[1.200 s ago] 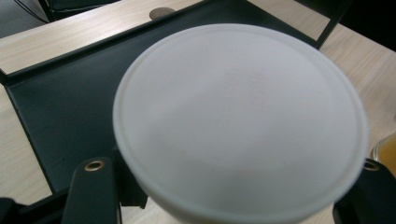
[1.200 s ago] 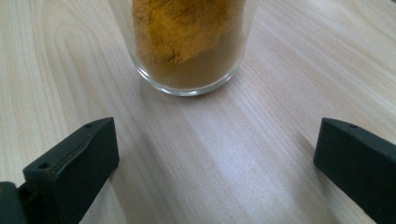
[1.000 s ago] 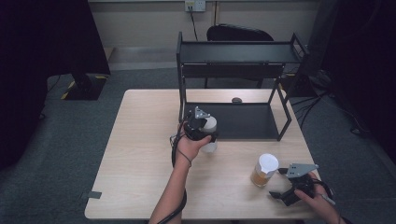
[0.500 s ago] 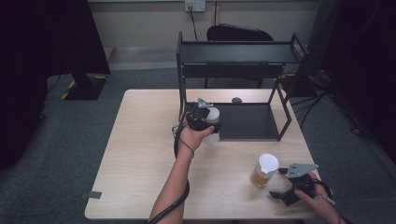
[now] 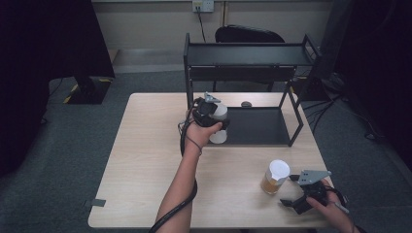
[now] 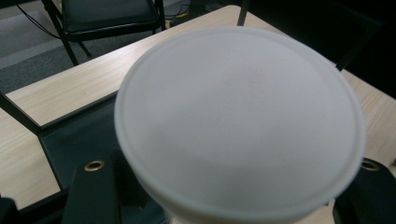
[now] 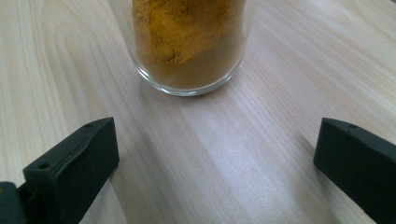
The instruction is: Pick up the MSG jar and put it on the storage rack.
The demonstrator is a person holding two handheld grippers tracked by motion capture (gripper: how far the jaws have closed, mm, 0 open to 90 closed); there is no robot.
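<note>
High view: my left hand-held gripper (image 5: 210, 112) is clamped on a white-lidded cylindrical jar (image 5: 218, 121), held above the pale wooden counter (image 5: 145, 160) at the front left corner of the black two-tier metal rack (image 5: 248, 53). The jar's long axis runs roughly upright, lid uppermost. My right hand-held gripper (image 5: 296, 199) rests near the counter's front right edge, jaws spread wide and gripping nothing, just beside a clear glass jar of orange-brown powder with a white lid (image 5: 275, 176).

Left gripper view: the held jar's round white lid (image 6: 240, 123) faces the camera, with the rack's dark lower shelf (image 6: 79, 140) behind it.

Right gripper view: the powder jar's glass base (image 7: 189, 44) stands ahead of the parted jaws, untouched. No label or writing is legible on either jar.
</note>
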